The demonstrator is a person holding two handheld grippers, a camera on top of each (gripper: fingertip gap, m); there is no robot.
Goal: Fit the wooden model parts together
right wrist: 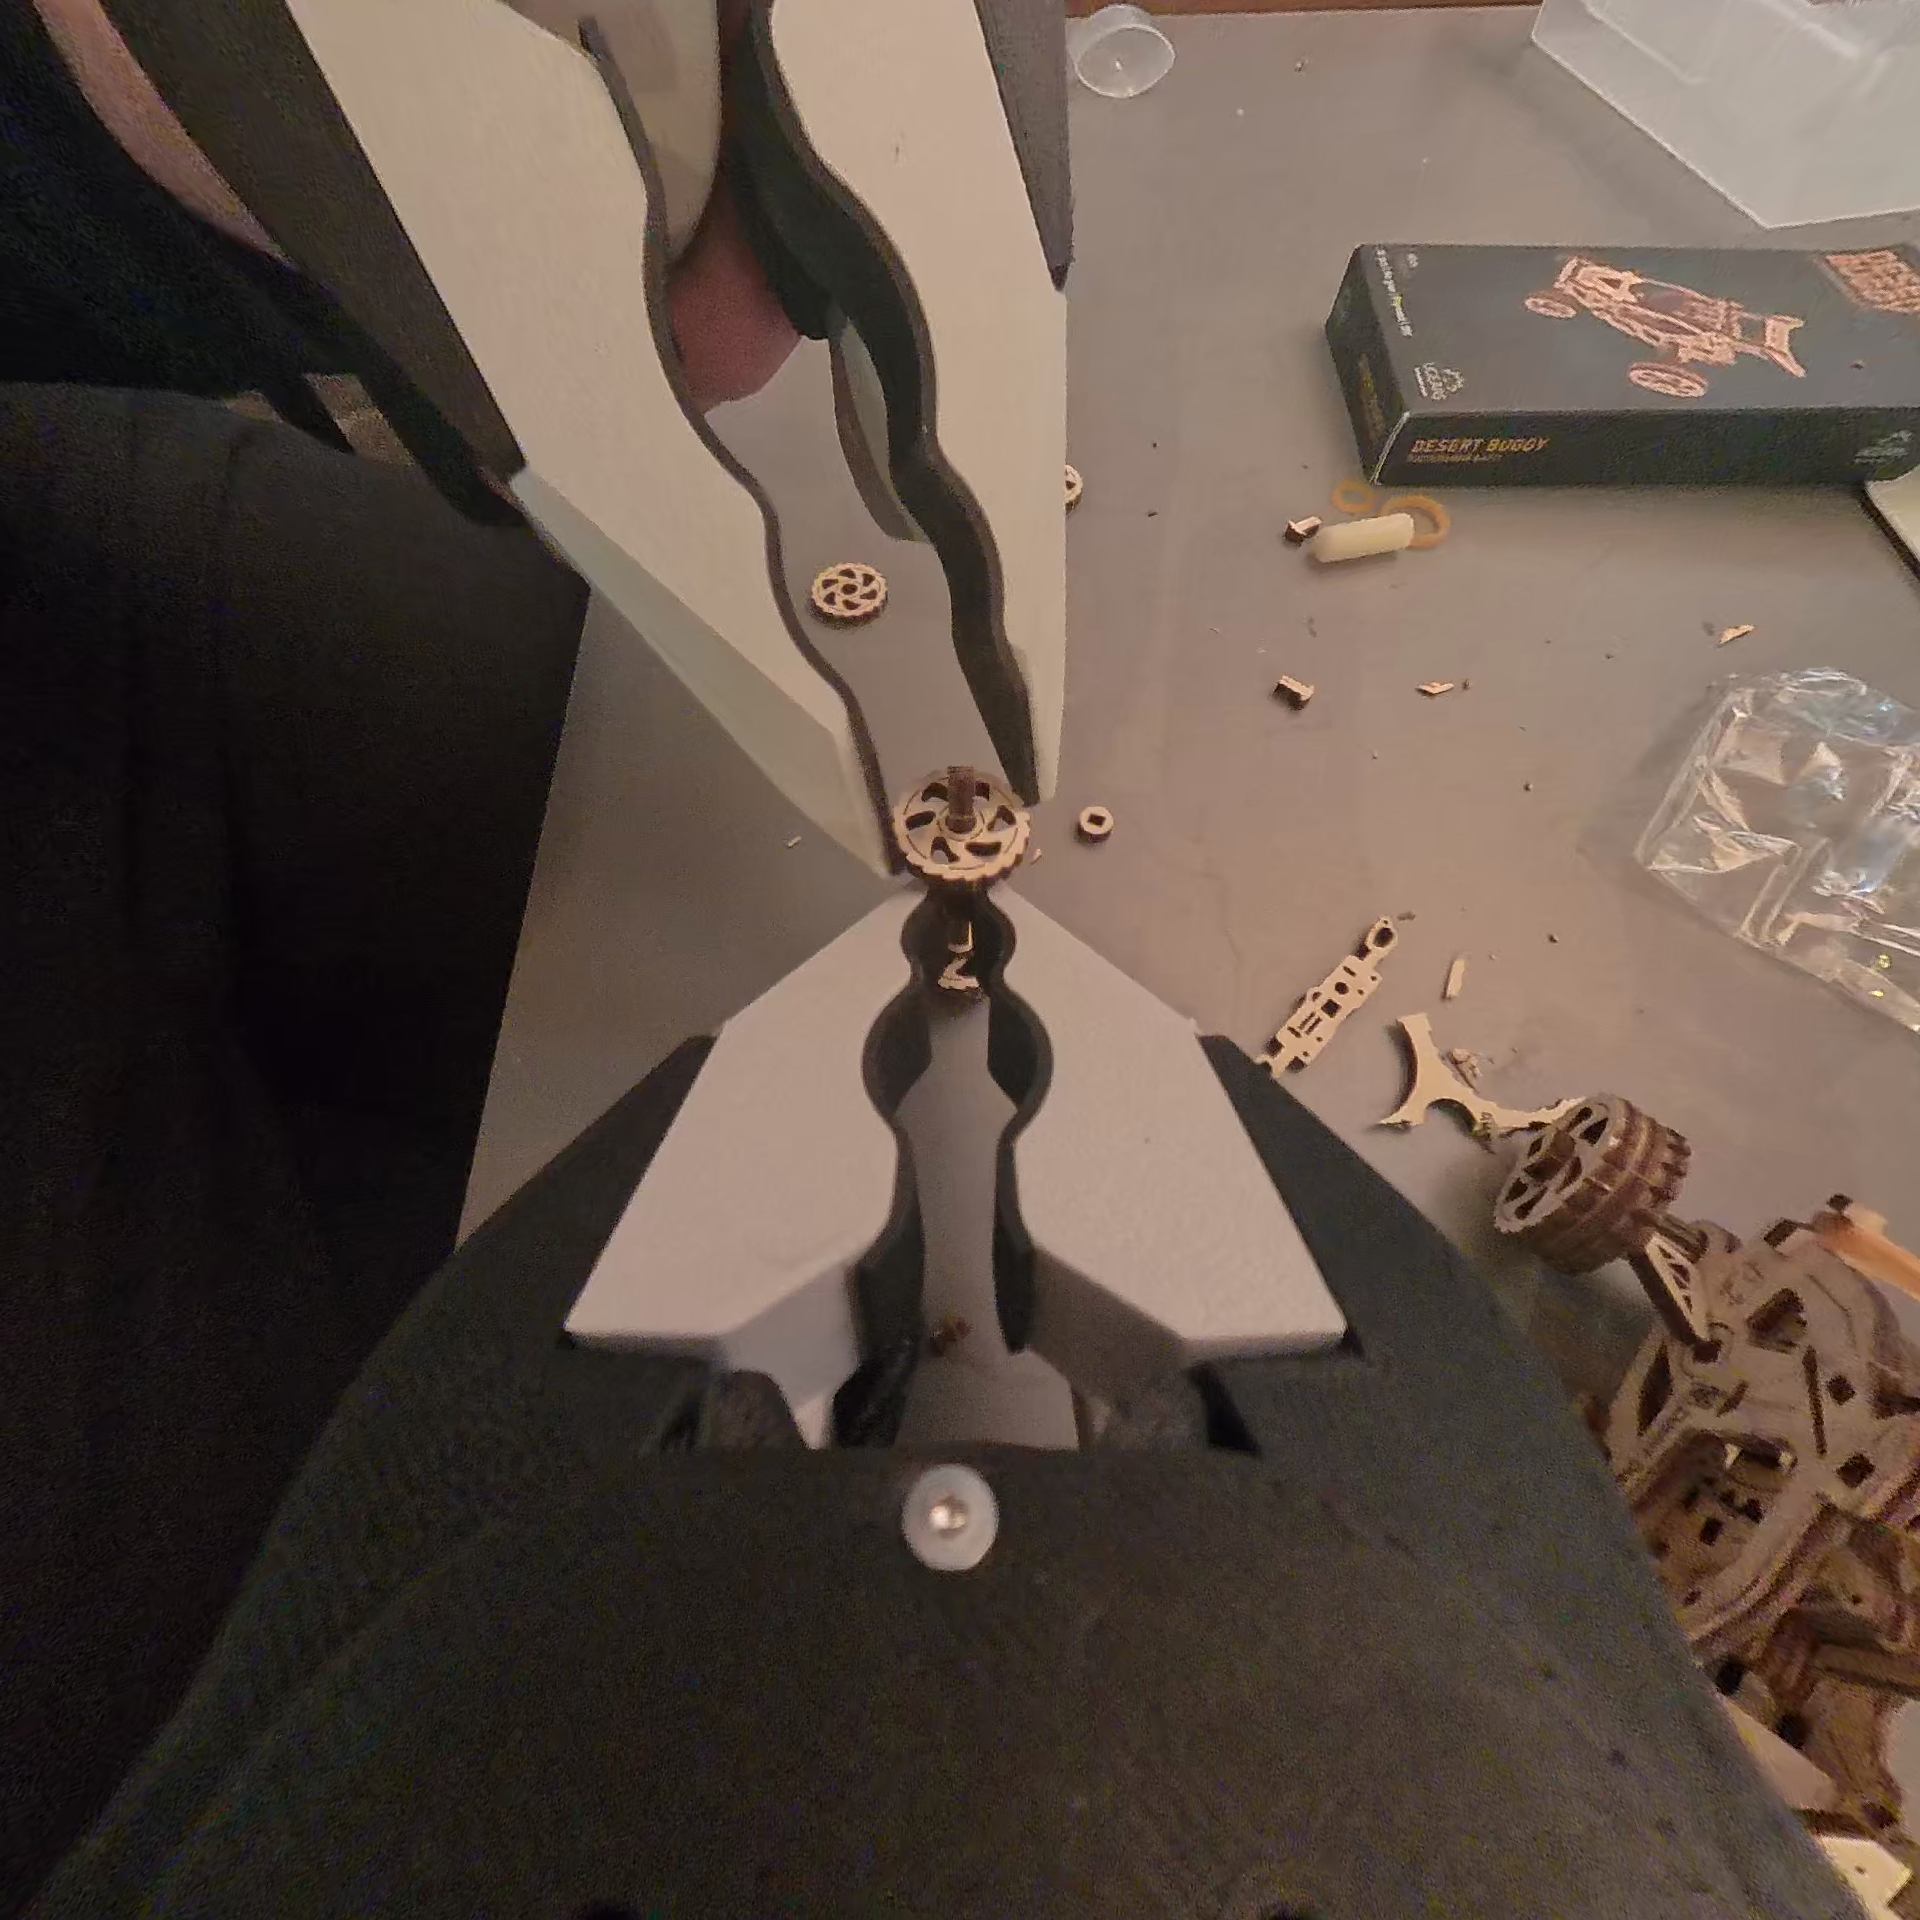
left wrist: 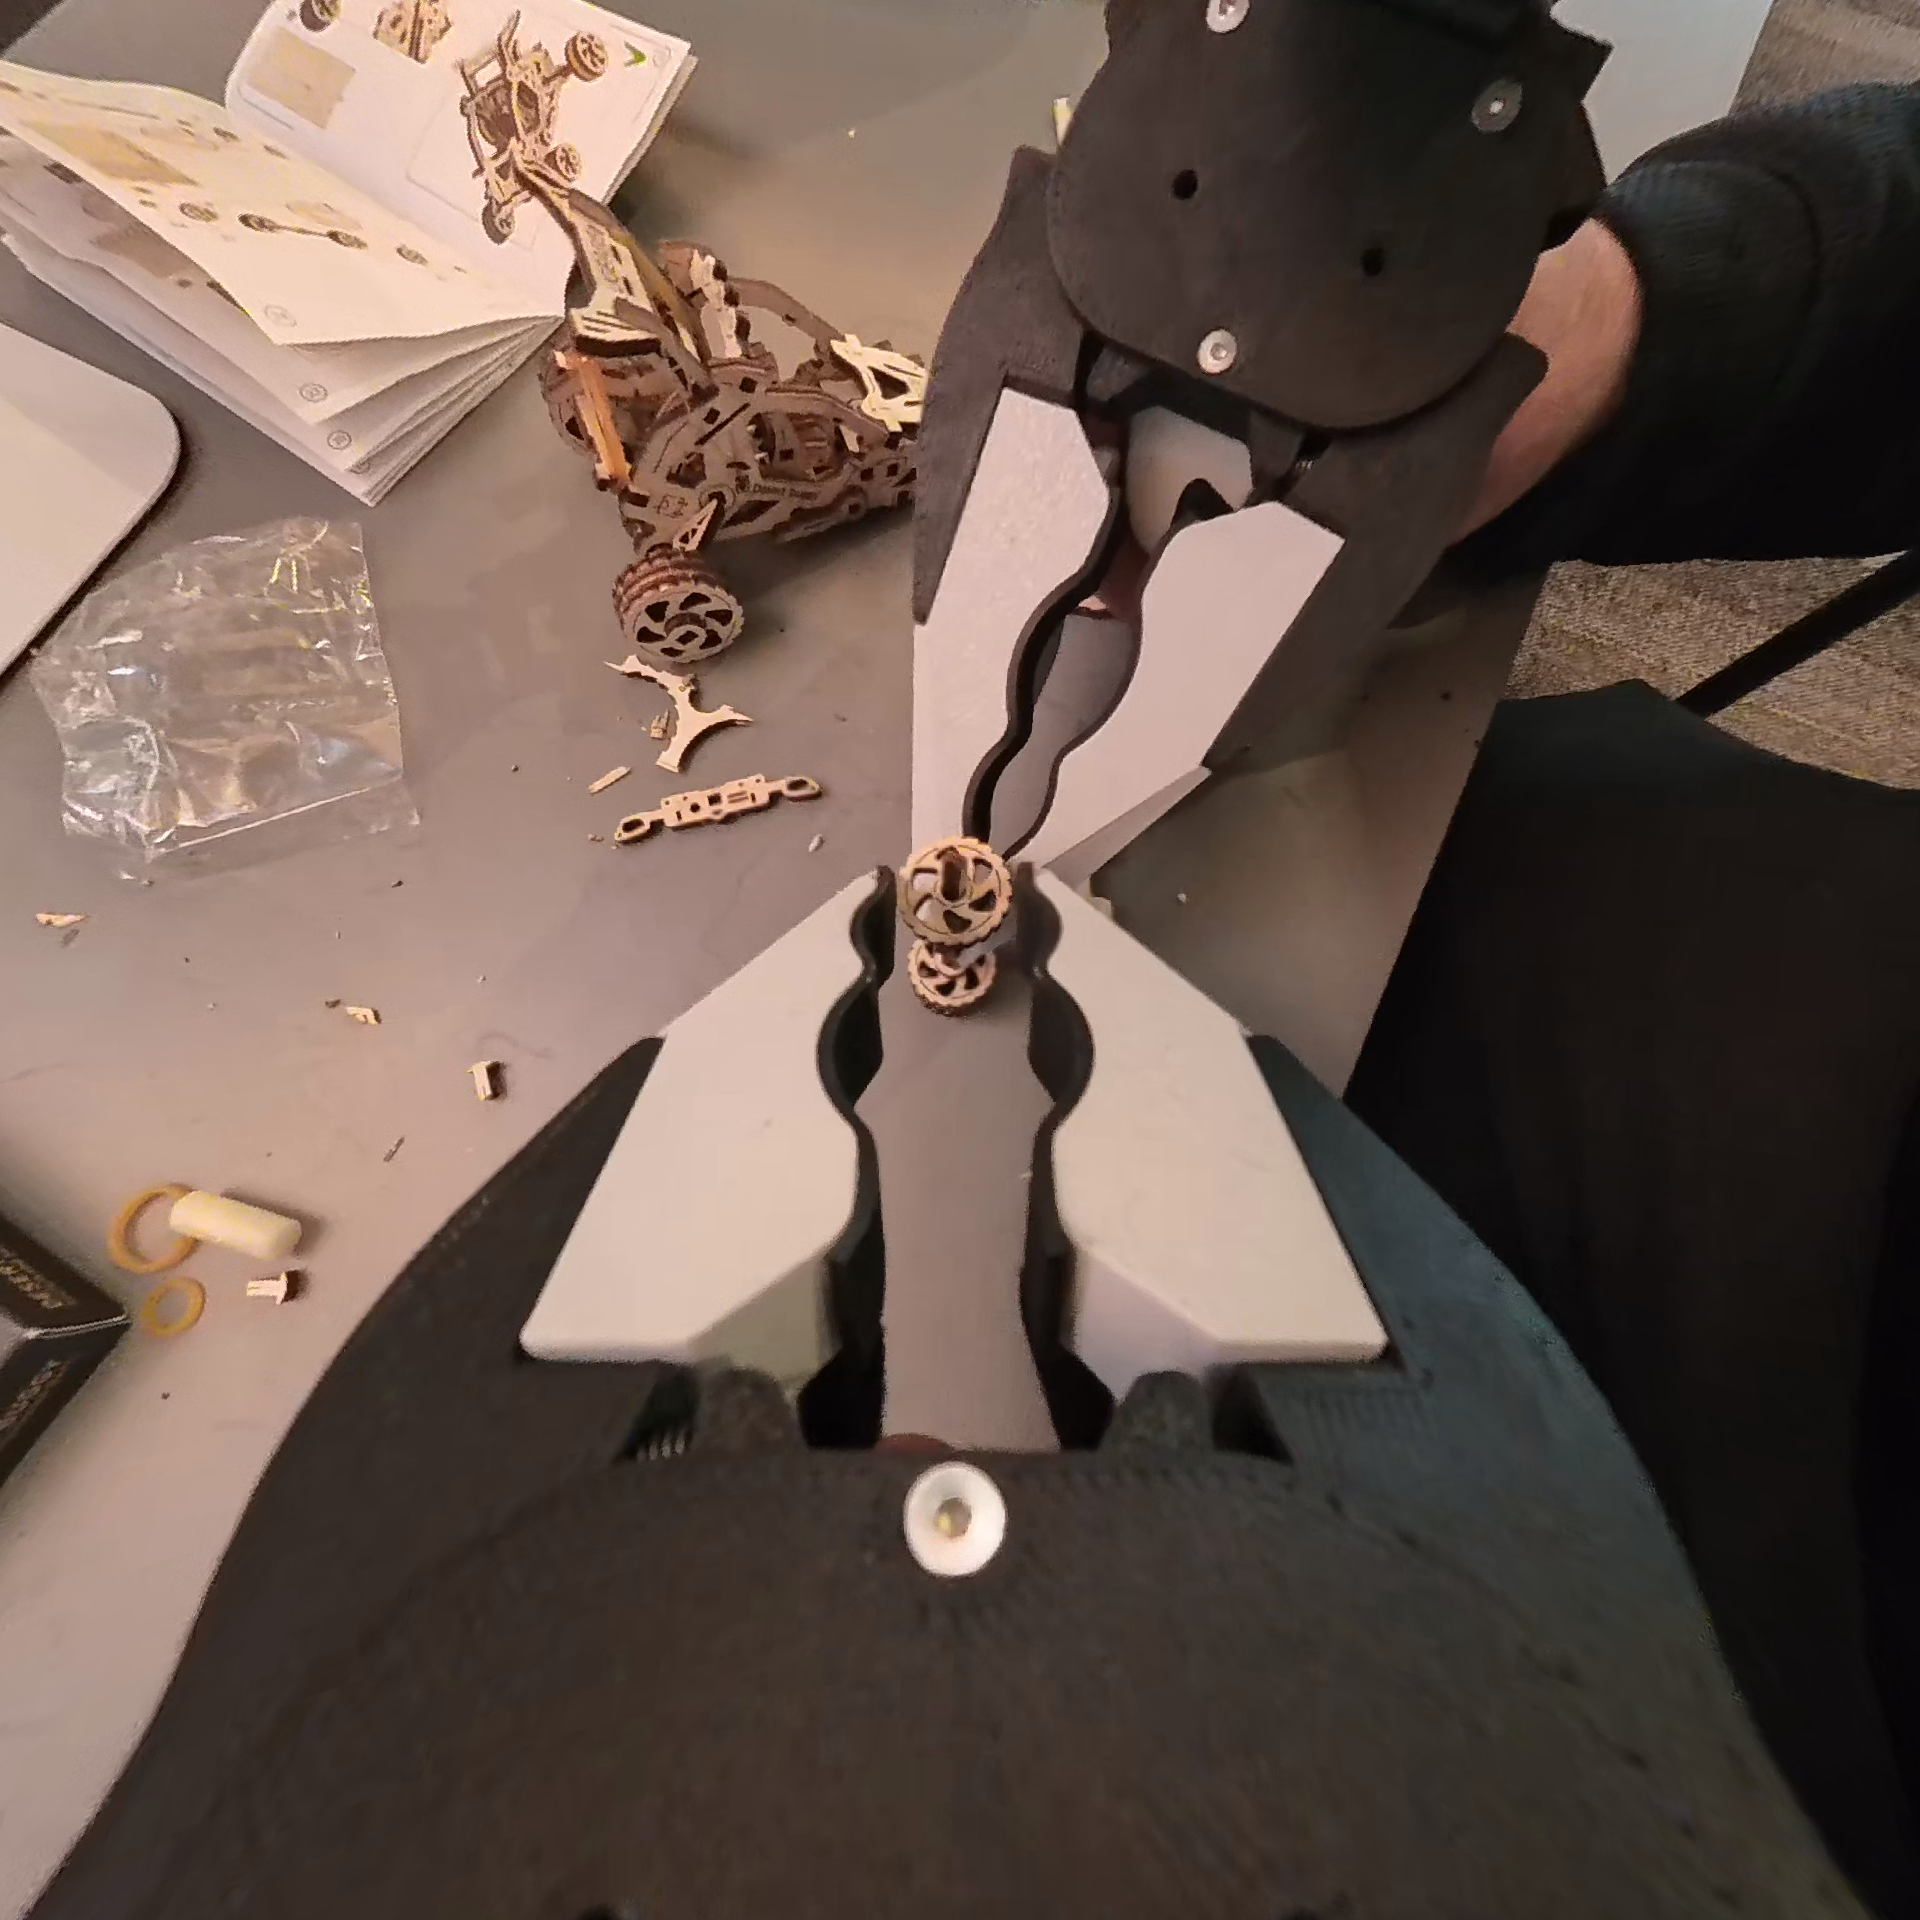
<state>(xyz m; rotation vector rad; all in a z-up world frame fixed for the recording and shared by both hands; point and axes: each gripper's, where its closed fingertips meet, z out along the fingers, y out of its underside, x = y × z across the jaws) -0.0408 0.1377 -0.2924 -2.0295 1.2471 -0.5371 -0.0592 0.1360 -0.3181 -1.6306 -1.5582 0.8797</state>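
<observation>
My left gripper (left wrist: 956,888) is shut on the rim of a small toothed wooden wheel (left wrist: 954,891), held above the grey table (left wrist: 520,987). A thin axle (right wrist: 956,802) pokes through the wheel's (right wrist: 951,836) hub. A second, smaller wheel (left wrist: 951,977) sits lower on the same axle. My right gripper (right wrist: 956,925) meets the left gripper (right wrist: 961,816) tip to tip. It is shut on the axle piece (right wrist: 956,966) just below the top wheel. In the left wrist view the right gripper (left wrist: 997,831) comes in from the upper right.
The part-built wooden buggy (left wrist: 727,447) stands behind, next to an open instruction booklet (left wrist: 312,208). A plastic bag (left wrist: 229,686), flat wooden parts (left wrist: 717,805), a loose wheel (right wrist: 844,594), rubber bands and a white cylinder (left wrist: 234,1226) lie around. A black box (right wrist: 1621,364) lies farther back. My two grippers' fingertips are within a few centimetres of each other. From the left gripper's tips to the part-built wooden buggy (left wrist: 727,447) is close to 12 centimeters. My right wrist view (right wrist: 1775,1403) looks at it from another angle.
</observation>
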